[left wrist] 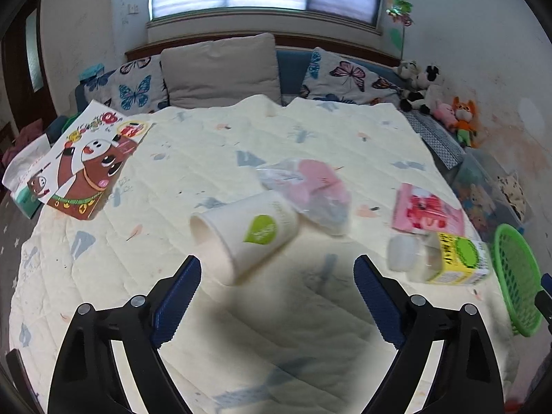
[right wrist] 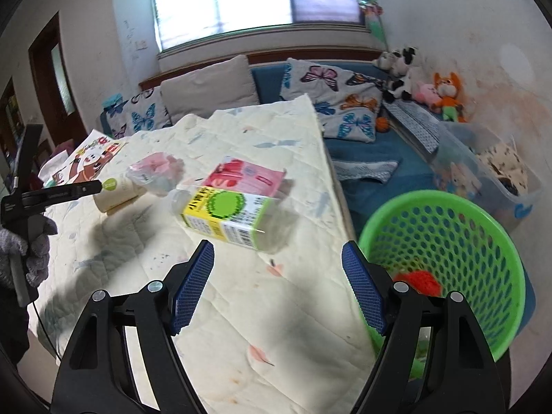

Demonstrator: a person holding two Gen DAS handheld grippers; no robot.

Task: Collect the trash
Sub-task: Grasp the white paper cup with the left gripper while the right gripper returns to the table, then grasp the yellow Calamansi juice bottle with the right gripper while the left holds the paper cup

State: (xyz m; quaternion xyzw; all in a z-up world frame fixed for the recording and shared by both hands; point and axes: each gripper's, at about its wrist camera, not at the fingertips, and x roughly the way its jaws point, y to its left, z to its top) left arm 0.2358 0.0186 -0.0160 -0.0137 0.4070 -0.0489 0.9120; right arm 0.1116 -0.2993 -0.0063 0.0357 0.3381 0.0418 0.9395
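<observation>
A white paper cup (left wrist: 248, 231) with a green logo lies on its side on the quilt, just ahead of my open, empty left gripper (left wrist: 277, 272). Behind it lies a crumpled clear and pink plastic bag (left wrist: 307, 189). A clear bottle with a yellow-green label (right wrist: 224, 217) lies ahead of my open, empty right gripper (right wrist: 277, 258), with a pink carton (right wrist: 248, 176) behind it. The bottle (left wrist: 445, 258) and carton (left wrist: 427, 212) also show at the right of the left wrist view. A green mesh basket (right wrist: 445, 269) with something red inside stands to the right of the right gripper.
A cartoon picture book (left wrist: 86, 158) lies at the quilt's far left. Butterfly cushions (left wrist: 345, 79) and plush toys (left wrist: 445, 107) line the blue sofa behind. A clear storage bin (right wrist: 493, 169) stands beyond the basket. The left gripper (right wrist: 51, 193) shows at the left of the right wrist view.
</observation>
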